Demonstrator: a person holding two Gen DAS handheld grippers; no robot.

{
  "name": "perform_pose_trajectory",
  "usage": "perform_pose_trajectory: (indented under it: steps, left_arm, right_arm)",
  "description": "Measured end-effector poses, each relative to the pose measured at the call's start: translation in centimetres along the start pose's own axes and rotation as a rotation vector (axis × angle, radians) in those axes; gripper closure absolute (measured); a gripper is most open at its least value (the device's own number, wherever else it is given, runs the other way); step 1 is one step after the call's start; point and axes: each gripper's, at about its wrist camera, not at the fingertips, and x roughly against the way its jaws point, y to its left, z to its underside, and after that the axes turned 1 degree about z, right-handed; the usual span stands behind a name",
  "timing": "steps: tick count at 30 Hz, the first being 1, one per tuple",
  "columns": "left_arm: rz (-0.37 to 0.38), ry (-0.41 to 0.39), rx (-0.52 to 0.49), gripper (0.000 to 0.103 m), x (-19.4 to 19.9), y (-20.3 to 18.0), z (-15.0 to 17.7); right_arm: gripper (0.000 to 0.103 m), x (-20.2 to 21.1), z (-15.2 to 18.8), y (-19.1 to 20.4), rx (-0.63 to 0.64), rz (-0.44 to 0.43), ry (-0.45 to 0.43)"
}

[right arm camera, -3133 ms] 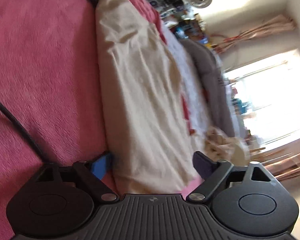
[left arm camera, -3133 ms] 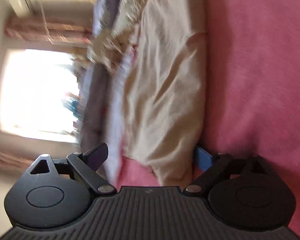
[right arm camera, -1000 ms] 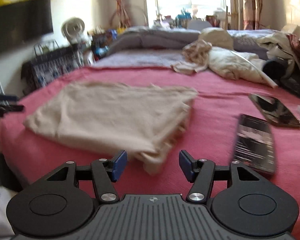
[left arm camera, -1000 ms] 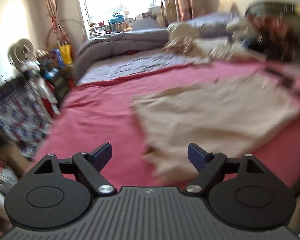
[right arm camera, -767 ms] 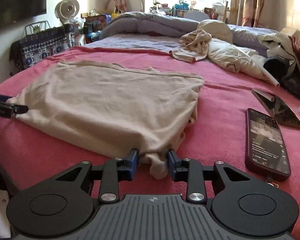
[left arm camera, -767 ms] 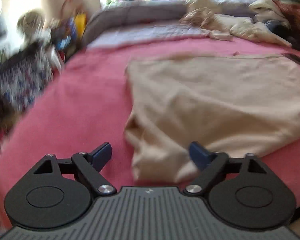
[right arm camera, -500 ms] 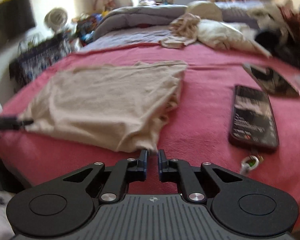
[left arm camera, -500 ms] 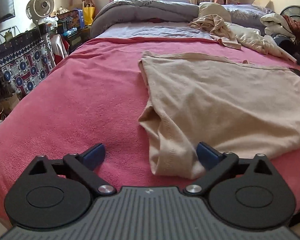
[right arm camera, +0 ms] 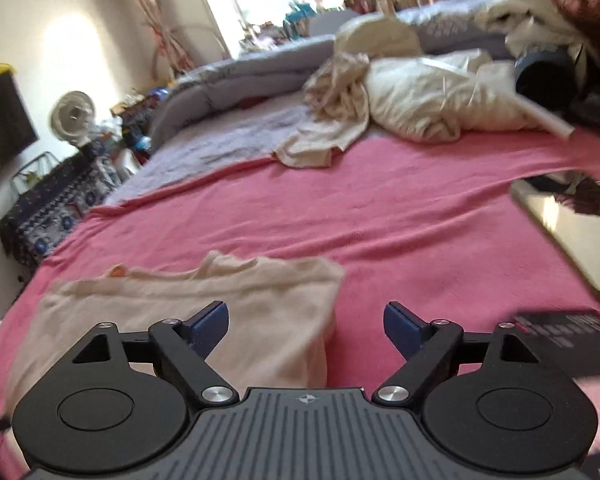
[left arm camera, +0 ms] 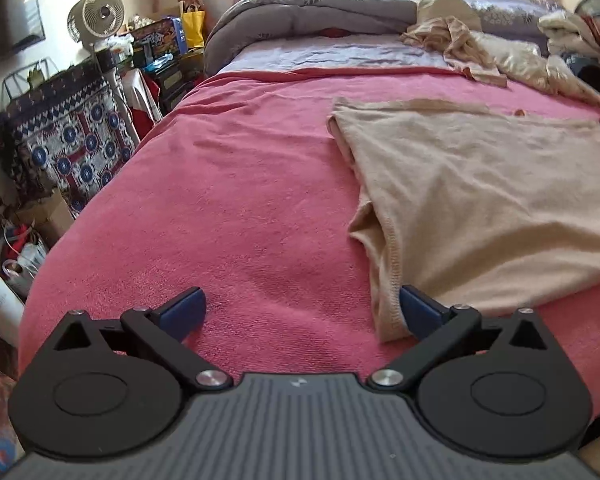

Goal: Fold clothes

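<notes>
A beige garment (left arm camera: 480,196) lies folded flat on the pink bed cover (left arm camera: 240,200). In the left wrist view my left gripper (left arm camera: 300,314) is open and empty, low over the cover, with the garment's near left corner by its right finger. In the right wrist view the garment (right arm camera: 204,312) lies below and left of my right gripper (right arm camera: 306,326), which is open and empty above the garment's right edge.
Two dark phones (right arm camera: 572,236) (right arm camera: 564,340) lie on the cover to the right. Crumpled cream clothes (right arm camera: 400,96) and a grey duvet (left arm camera: 312,20) lie at the far end. A fan (left arm camera: 96,16) and a patterned cloth (left arm camera: 68,136) stand left of the bed.
My right gripper, shut on the garment's corner half a second ago, has opened and moved up and forward over it. My left gripper has shifted left off the corner and stays open.
</notes>
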Motion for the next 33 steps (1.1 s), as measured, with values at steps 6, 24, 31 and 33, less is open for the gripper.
perform_pose_trajectory:
  steps: [6,24,31,33]
  left_arm:
    - [0.037,0.0,0.044,0.0,-0.4,0.7,0.5]
    - [0.038,-0.031,0.065,0.0,-0.3,0.7,1.4]
    - [0.031,-0.04,0.069,0.0,-0.2,0.6,1.5]
    - [0.03,-0.042,0.069,0.0,-0.1,0.6,1.6]
  right_arm:
    - [0.092,-2.3,-1.3,0.6,-0.034,0.006,-0.008]
    - [0.051,0.7,-0.6,-0.5,0.065,-0.058,-0.044]
    - [0.02,8.0,7.0,3.6,0.277,-0.01,-0.046]
    - [0.012,9.2,9.0,5.6,0.325,0.003,-0.062]
